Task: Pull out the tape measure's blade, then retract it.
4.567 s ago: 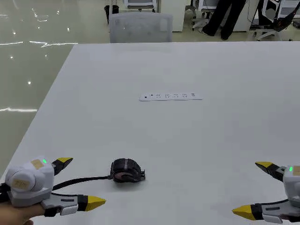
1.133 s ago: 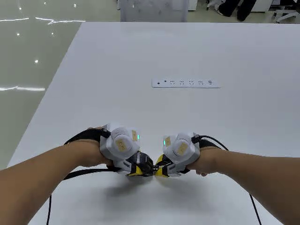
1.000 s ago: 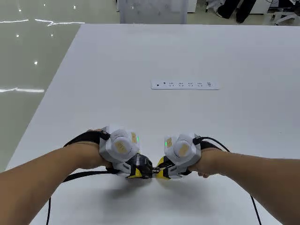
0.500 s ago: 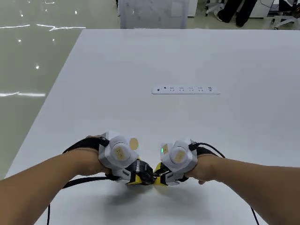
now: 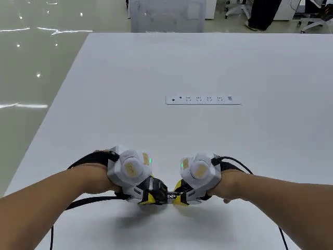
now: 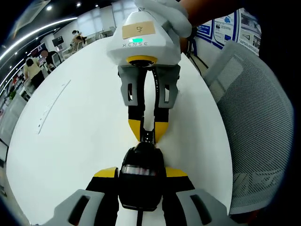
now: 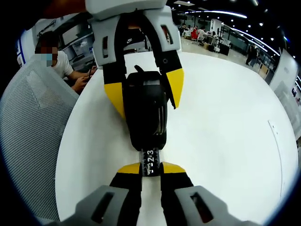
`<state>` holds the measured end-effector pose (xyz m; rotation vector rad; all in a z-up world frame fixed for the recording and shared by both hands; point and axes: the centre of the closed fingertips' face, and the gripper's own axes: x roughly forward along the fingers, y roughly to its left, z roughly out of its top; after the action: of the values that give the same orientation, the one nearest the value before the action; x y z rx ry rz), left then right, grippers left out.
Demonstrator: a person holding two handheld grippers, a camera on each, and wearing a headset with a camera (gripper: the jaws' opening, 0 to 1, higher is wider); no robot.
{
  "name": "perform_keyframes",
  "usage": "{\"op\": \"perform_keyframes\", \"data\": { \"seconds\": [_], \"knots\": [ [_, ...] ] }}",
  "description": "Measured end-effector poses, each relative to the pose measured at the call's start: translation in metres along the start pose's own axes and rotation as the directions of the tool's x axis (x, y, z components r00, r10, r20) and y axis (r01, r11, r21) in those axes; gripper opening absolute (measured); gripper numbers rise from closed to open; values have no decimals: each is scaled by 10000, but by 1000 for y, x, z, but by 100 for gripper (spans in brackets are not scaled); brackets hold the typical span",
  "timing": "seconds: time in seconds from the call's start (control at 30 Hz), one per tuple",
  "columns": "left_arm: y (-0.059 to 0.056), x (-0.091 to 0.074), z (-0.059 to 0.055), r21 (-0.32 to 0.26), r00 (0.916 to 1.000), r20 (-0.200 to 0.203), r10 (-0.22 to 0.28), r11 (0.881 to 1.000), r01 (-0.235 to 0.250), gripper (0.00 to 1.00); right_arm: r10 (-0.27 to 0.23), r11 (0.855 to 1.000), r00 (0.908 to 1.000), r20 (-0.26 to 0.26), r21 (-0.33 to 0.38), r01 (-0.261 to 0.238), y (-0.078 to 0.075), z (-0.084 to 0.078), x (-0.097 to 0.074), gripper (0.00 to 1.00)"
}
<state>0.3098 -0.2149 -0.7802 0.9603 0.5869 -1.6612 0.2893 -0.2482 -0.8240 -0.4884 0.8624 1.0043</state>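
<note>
A black tape measure (image 5: pixel 157 190) hangs just above the white table (image 5: pixel 156 67) near its front edge. My left gripper (image 5: pixel 150 197) is shut on the case (image 6: pixel 143 181), with one yellow tip on each side. Facing it, my right gripper (image 5: pixel 178 198) is shut on the end of the blade (image 7: pixel 150 165). A short length of blade with printed numbers shows between the case (image 7: pixel 146 113) and my right gripper (image 7: pixel 150 169). In the left gripper view, the right gripper (image 6: pixel 146 133) pinches the blade just beyond the case mouth.
A white power strip (image 5: pixel 203 99) lies flat mid-table, well beyond the grippers. A grey chair (image 5: pixel 166 13) stands at the far edge. Black cables (image 5: pixel 88 200) trail from both grippers toward me. The table's left edge drops to a glossy floor.
Both grippers, open and apart 4.6 s ago with the tape measure lying on the table, now grip it. Over the last half second the right one drew slightly away, baring a little blade.
</note>
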Motion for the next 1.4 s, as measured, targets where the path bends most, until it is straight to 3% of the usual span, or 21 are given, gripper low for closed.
{"op": "perform_keyframes", "data": {
  "seconds": [1.4],
  "knots": [
    [0,2,-1,-222,10000,-59,-67,9997,66,32,-75,9999,10000,13,-88,75,0,-24,-21,13]
  ]
}}
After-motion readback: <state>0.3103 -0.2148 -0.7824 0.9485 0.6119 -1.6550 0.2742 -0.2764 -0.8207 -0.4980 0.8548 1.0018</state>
